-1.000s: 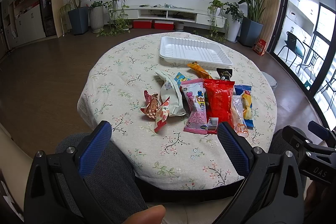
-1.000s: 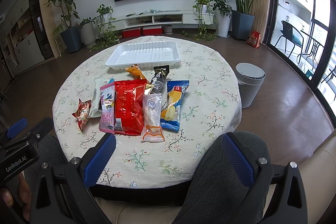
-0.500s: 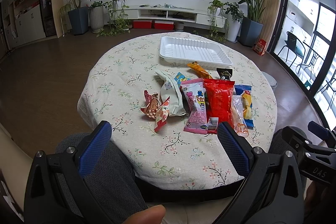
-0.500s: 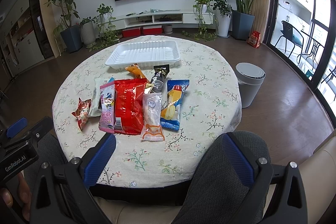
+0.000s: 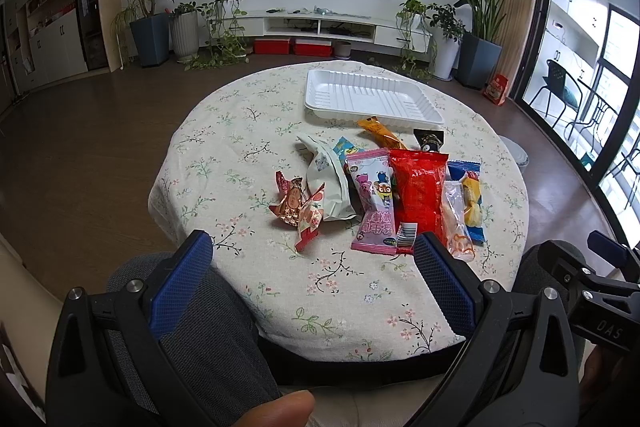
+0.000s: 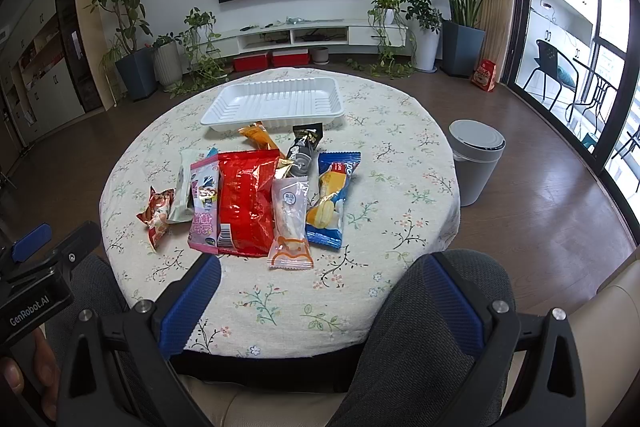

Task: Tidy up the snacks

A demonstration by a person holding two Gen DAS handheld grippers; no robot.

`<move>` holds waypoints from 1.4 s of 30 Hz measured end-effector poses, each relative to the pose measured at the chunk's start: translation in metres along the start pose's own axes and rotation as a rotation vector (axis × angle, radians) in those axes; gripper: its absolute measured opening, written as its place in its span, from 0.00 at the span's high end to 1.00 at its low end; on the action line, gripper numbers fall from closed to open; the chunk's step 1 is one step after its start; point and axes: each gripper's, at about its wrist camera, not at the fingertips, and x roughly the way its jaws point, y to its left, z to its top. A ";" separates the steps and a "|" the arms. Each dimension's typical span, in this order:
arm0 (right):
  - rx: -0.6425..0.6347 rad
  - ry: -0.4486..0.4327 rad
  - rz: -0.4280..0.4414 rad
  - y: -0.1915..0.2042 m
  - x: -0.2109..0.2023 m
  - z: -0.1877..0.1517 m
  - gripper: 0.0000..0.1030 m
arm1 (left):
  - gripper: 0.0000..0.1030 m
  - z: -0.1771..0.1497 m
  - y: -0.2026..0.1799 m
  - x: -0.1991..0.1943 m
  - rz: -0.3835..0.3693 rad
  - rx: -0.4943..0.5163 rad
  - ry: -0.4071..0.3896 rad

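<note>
Round worktop (image 5: 240, 155) with floral cloth, seen from both wrist cameras. Left claw (image 5: 312, 247): fingers wide apart, empty, held low over the near rim above the person's knees. Right claw (image 6: 320, 267): fingers likewise wide apart, empty, at the near rim. The snacks lie in a loose row at 12 o'clock from each claw, well apart from the fingertips. From 9 to 3 o'clock across the row: small red wrappers (image 5: 298, 209), white pouch (image 5: 328, 183), pink pack (image 5: 374, 201), red bag (image 5: 420, 193), clear pack (image 6: 290, 223), blue pack (image 6: 332, 199). The red bag overlaps the pink pack and the clear pack at its edges. Beyond the row, toward 12 o'clock, lie an orange pack (image 6: 258, 137) and a black pack (image 6: 304, 147). White tray (image 6: 224, 111) sits at the far side of the worktop, its near rim just beside the orange pack. A grey bin (image 6: 476, 155) stands on the floor at 2 o'clock in the right view
</note>
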 end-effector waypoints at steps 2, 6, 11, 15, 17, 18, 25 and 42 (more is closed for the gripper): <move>0.000 0.000 0.000 0.000 0.000 0.000 0.00 | 0.01 -0.001 0.000 0.000 0.002 0.000 -0.001; -0.001 -0.002 -0.002 0.000 -0.001 0.000 0.00 | 0.01 -0.001 0.000 0.000 0.001 0.001 0.000; 0.001 0.005 0.004 0.002 0.004 0.000 0.00 | 0.01 -0.002 0.001 0.001 0.002 0.000 0.000; 0.007 0.015 0.009 0.000 0.009 -0.004 0.00 | 0.01 -0.004 0.003 0.004 0.003 -0.003 0.013; 0.010 0.020 0.012 -0.001 0.011 -0.005 0.00 | 0.01 -0.006 0.003 0.006 0.003 -0.004 0.016; 0.013 0.022 0.014 -0.003 0.011 -0.005 0.00 | 0.01 -0.006 0.003 0.007 0.002 -0.002 0.016; 0.049 0.022 0.058 -0.022 0.016 0.006 0.00 | 0.00 -0.010 0.018 0.028 -0.165 -0.070 0.022; 0.025 0.097 0.120 -0.045 0.090 0.056 0.12 | 0.02 0.041 0.058 0.132 -0.148 -0.016 0.303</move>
